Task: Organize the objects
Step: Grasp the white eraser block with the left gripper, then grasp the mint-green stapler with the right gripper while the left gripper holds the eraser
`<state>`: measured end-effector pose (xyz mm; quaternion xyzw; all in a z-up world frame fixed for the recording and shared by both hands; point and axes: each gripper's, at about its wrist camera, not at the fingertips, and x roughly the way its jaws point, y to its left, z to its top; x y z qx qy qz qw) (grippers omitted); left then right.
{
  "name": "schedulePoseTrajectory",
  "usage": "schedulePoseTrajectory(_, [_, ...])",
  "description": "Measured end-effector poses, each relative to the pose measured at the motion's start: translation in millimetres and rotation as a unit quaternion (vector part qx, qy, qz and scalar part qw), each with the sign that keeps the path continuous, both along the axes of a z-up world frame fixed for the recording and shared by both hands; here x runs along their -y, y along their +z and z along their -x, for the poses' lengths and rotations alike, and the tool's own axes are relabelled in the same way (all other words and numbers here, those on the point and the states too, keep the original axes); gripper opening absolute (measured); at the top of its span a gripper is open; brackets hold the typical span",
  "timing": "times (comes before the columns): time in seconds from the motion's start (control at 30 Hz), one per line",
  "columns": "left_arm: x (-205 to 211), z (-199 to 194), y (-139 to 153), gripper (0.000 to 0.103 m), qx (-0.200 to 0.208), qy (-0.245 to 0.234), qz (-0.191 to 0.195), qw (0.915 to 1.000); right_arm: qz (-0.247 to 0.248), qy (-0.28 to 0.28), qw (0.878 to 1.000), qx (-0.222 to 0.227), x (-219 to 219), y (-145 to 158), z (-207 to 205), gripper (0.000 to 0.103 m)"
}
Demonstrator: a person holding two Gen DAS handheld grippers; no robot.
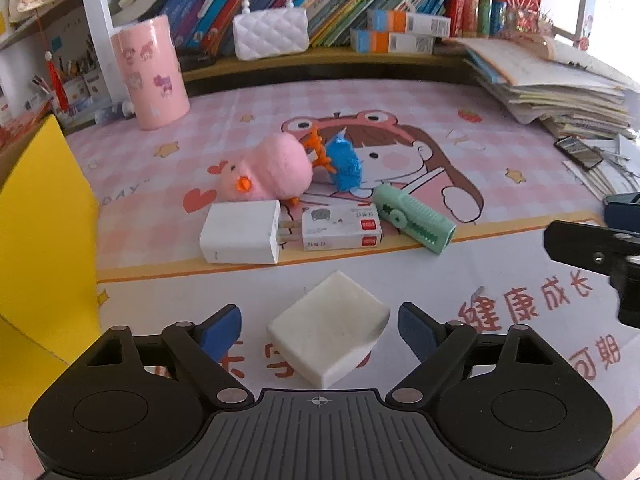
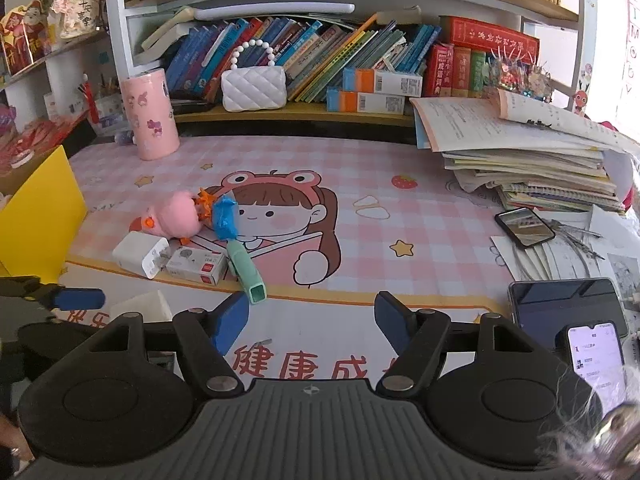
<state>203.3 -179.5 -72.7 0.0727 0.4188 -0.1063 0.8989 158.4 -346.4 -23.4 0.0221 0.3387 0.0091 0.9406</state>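
Observation:
A white eraser block [image 1: 330, 338] lies on the desk mat between the open fingers of my left gripper [image 1: 320, 330], apart from both pads. Behind it lie a white charger [image 1: 240, 232], a small staple box [image 1: 341, 227], a green crocodile-shaped stapler [image 1: 414, 217], a pink plush duck [image 1: 272, 172] and a blue plush [image 1: 344, 164]. A yellow box [image 1: 40, 248] stands at the left. My right gripper [image 2: 312, 324] is open and empty over the mat's front edge. The right wrist view shows the eraser [image 2: 142, 308], charger [image 2: 140, 254] and stapler [image 2: 246, 272] at its left.
A pink cylindrical holder [image 1: 150, 72] and a white quilted purse [image 1: 270, 32] stand at the back by the bookshelf. A stack of books and papers [image 2: 528, 156] fills the right. Phones [image 2: 524, 226] and a dark tablet [image 2: 568, 304] lie at the right front.

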Motion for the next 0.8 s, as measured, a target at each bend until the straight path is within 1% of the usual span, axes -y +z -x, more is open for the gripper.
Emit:
schedulePoseTrajectory(0.1, [1, -5, -6, 0.072, -0.017, -0.002, 0.006, 0.9998, -0.001, -0.002, 1.0, -0.004, 3, -2, -1, 0.069])
schedulePoseTrajectory(0.13, [1, -5, -7, 0.064, -0.016, -0.003, 0.011, 0.9998, -0.003, -0.002, 1.0, -0.005, 4, -2, -2, 0.069])
schedulePoseTrajectory(0.17, [1, -4, -6, 0.06, -0.012, -0.003, 0.009, 0.9999, -0.003, -0.001, 1.0, -0.005, 4, -3, -2, 0.069])
schedulePoseTrajectory(0.27, [-2, -3, -2, 0.051, -0.015, -0.005, 0.019, 0.9997, -0.006, 0.003, 1.0, -0.006, 4, -4, -3, 0.068])
schedulePoseTrajectory(0.37, [-13, 3, 6, 0.049, -0.019, 0.008, 0.039, 0.999, -0.014, 0.008, 1.0, -0.008, 3, -4, -6, 0.067])
schedulePoseTrajectory(0.43, [-21, 9, 11, 0.049, -0.021, 0.016, 0.048, 0.9985, -0.023, 0.016, 1.0, -0.014, 0, -7, -12, 0.064])
schedulePoseTrajectory(0.5, [-31, 17, 16, 0.049, -0.023, 0.029, 0.057, 0.9977, -0.033, 0.03, 0.999, -0.023, -4, -10, -20, 0.052])
schedulePoseTrajectory(0.6, [-46, 27, 24, 0.049, -0.021, 0.043, 0.061, 0.997, -0.035, 0.054, 0.998, -0.028, -13, -17, -35, 0.045])
schedulePoseTrajectory(0.73, [-65, 40, 37, 0.049, -0.008, 0.062, 0.071, 0.9955, -0.019, 0.09, 0.995, -0.025, -28, -25, -61, 0.041])
schedulePoseTrajectory(0.8, [-71, 46, 41, 0.049, -0.001, 0.067, 0.075, 0.995, 0.001, 0.101, 0.995, -0.025, -35, -32, -73, 0.034])
